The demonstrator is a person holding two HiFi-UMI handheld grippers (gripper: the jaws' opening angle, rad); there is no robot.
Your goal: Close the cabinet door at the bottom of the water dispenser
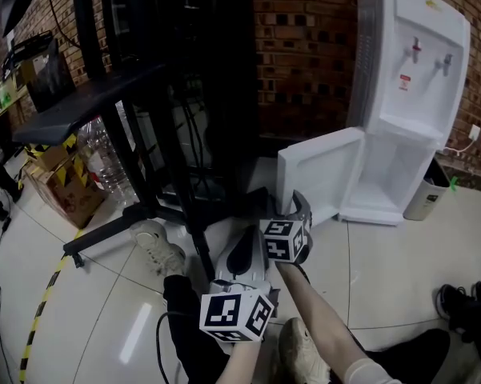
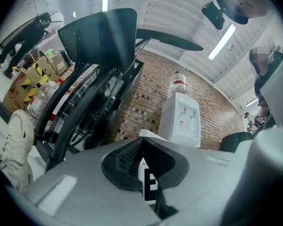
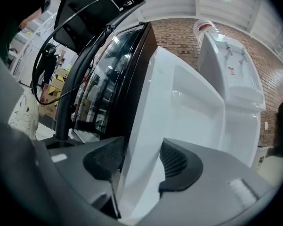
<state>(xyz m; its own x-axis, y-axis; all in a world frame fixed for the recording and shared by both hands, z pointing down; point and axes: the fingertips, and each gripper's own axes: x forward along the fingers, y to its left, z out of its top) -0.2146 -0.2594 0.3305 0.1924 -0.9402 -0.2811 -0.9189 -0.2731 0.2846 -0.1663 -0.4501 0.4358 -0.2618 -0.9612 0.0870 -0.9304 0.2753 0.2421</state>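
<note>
The white water dispenser [image 1: 416,70] stands against the brick wall at the upper right. Its bottom cabinet door [image 1: 320,166] hangs wide open, swung out to the left. My right gripper [image 1: 298,208] is at the door's free edge. In the right gripper view the white door [image 3: 179,93] runs between the two jaws of the right gripper [image 3: 143,160], and both black pads lie against it. My left gripper [image 1: 244,248] sits lower and just behind the right one. In its own view the left gripper [image 2: 142,140] has its tips together and holds nothing. The dispenser [image 2: 181,119] shows beyond.
A black metal stand [image 1: 156,134] with spreading legs fills the left middle, close to the door. A white shoe [image 1: 156,246], big water bottles [image 1: 104,154] and a taped cardboard box [image 1: 60,186] lie to the left. A small bin [image 1: 428,190] stands right of the dispenser.
</note>
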